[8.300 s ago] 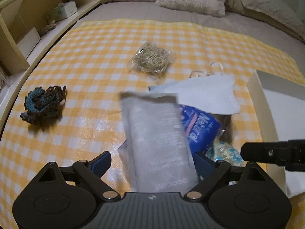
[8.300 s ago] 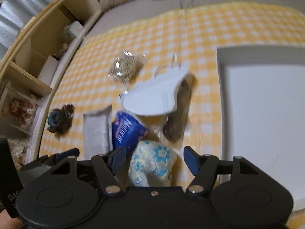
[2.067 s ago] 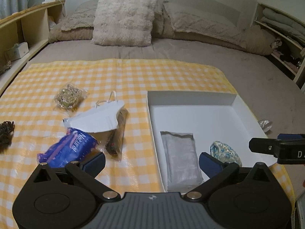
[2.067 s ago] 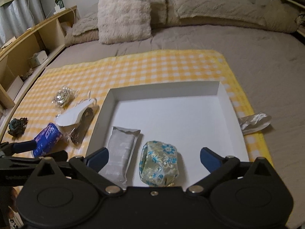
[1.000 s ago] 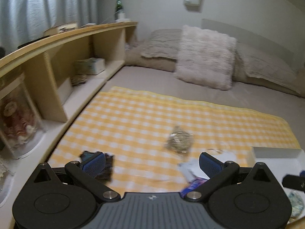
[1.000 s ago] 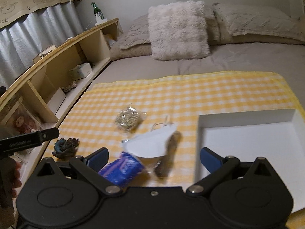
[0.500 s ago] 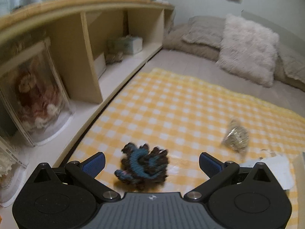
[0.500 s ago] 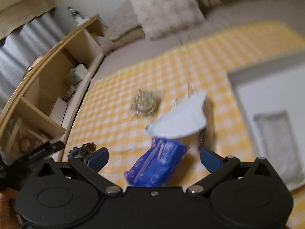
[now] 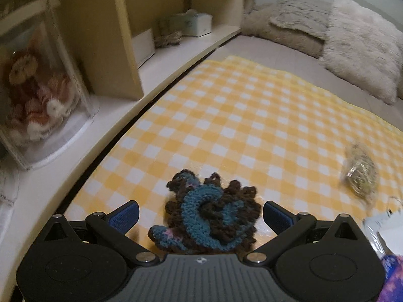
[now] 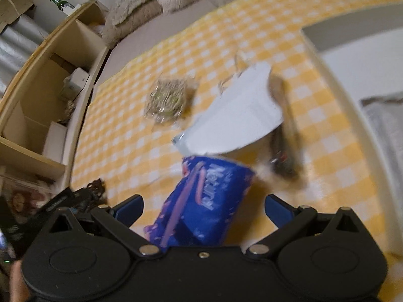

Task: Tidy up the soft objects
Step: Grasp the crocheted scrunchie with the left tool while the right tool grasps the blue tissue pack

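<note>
A blue and brown crocheted piece (image 9: 212, 214) lies on the yellow checked cloth (image 9: 239, 115), between the open fingers of my left gripper (image 9: 201, 212). A blue tissue pack (image 10: 204, 201) lies between the open fingers of my right gripper (image 10: 203, 207). Behind it are a white mask (image 10: 239, 115), a dark pouch (image 10: 284, 136) and a clear bag of gold threads (image 10: 167, 100). That bag also shows in the left wrist view (image 9: 360, 176). The white box (image 10: 365, 63) at the right holds a grey packet (image 10: 388, 123).
A wooden shelf unit (image 9: 121, 32) runs along the cloth's left edge, with a boxed doll (image 9: 32, 95) and small boxes on it. Pillows (image 9: 352, 40) lie at the far end of the bed. The left gripper shows at the right wrist view's left edge (image 10: 65, 201).
Both grippers have moved forward and down. The crocheted piece now sits between the left fingers. The blue pack now sits between the right fingers.
</note>
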A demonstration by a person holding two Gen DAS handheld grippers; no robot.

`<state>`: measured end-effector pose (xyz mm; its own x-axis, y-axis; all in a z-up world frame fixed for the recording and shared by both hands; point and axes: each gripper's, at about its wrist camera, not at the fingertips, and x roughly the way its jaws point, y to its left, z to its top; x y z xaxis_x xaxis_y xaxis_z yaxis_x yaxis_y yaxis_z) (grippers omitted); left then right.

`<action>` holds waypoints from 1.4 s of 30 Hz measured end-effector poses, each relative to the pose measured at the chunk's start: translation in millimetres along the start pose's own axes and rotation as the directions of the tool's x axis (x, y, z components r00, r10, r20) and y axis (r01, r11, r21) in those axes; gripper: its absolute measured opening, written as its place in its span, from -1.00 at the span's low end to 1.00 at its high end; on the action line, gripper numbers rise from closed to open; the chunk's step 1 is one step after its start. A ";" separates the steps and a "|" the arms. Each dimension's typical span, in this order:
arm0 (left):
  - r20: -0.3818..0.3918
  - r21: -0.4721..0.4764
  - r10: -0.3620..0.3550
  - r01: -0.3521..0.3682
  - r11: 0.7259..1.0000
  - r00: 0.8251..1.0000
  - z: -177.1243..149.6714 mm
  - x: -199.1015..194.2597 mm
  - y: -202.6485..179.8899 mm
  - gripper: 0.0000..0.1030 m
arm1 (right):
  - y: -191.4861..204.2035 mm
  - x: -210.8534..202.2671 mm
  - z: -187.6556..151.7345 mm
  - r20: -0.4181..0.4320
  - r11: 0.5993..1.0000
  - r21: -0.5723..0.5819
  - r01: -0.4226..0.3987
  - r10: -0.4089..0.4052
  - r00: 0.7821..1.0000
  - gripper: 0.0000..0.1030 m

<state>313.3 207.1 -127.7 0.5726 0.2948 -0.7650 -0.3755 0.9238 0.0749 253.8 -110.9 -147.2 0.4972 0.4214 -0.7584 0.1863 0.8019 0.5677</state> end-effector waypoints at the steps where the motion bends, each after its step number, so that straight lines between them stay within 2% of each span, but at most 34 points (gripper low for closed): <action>1: -0.002 -0.014 0.002 -0.002 1.000 1.000 -0.8 2.9 1.4 0.99 | -0.4 3.8 0.1 -0.031 1.000 0.015 -0.006 0.006 0.999 1.00; 4: -0.015 -0.044 -0.002 0.002 0.999 1.000 -3.5 9.3 1.6 0.89 | 3.3 12.3 -4.2 -0.083 1.000 0.024 0.015 -0.013 0.996 1.00; 6: -0.030 -0.049 -0.010 0.008 0.999 0.999 -6.2 12.9 -0.7 0.70 | 6.5 15.4 -7.8 -0.096 1.000 0.020 0.003 -0.002 0.995 0.98; 8: -0.050 -0.055 0.004 -0.006 0.998 0.999 -8.6 16.0 -3.2 0.61 | 10.9 18.6 -9.5 -0.108 1.000 -0.005 -0.004 0.003 0.994 0.88; 11: -0.057 -0.049 0.026 -0.029 0.998 0.998 -12.2 18.5 -6.6 0.36 | 15.0 23.4 -10.8 -0.124 0.998 -0.059 0.015 -0.023 0.992 0.68; 14: -0.046 0.002 0.043 -0.043 0.999 0.998 -13.8 17.0 -11.5 0.05 | 18.0 30.5 -10.4 -0.146 0.987 -0.154 0.044 -0.067 0.987 0.42; 15: -0.046 0.008 0.038 -0.038 0.999 0.998 -13.9 15.7 -11.5 0.02 | 18.2 30.8 -9.7 -0.147 0.983 -0.182 0.033 -0.060 0.987 0.27; 16: -0.050 0.015 0.034 -0.033 0.999 0.998 -14.2 14.6 -11.3 0.01 | 18.9 30.2 -8.9 -0.151 0.978 -0.207 0.017 -0.049 0.987 0.15; 20: -0.060 0.036 0.003 -0.001 0.999 0.998 -18.8 7.6 -10.2 -0.08 | 21.2 23.1 -4.9 -0.157 0.953 -0.303 -0.015 -0.034 0.987 -0.08; 21: -0.061 0.036 -0.009 0.011 0.999 0.998 -20.7 4.7 -9.9 -0.10 | 19.8 20.5 -3.5 -0.158 0.947 -0.319 -0.022 -0.030 0.987 -0.24; 22: -0.060 0.036 -0.022 0.024 0.999 0.998 -22.6 1.7 -9.8 -0.11 | 18.4 19.3 -0.3 -0.158 0.943 -0.331 -0.027 -0.027 0.987 -0.31; 28: -0.040 0.050 -0.118 0.120 0.992 0.992 -35.7 -26.6 -17.4 -0.15 | 12.9 -1.5 14.2 -0.123 0.902 -0.428 -0.054 0.001 0.992 -0.55; 37: 0.028 0.100 -0.252 0.248 0.964 0.967 -47.2 -88.5 -45.7 -0.16 | 13.9 -45.1 25.7 -0.024 0.832 -0.552 -0.048 0.041 0.999 -0.60; 42: 0.059 0.125 -0.301 0.292 0.948 0.952 -48.9 -121.6 -58.1 -0.16 | 12.3 -77.1 32.7 0.054 0.814 -0.579 -0.032 0.078 0.995 -0.61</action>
<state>229.9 105.6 -70.3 0.7010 0.0165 -0.7130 -0.0975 0.9926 -0.0729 245.5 -147.4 -71.3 0.5555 0.4592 -0.6932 -0.3552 0.8849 0.3015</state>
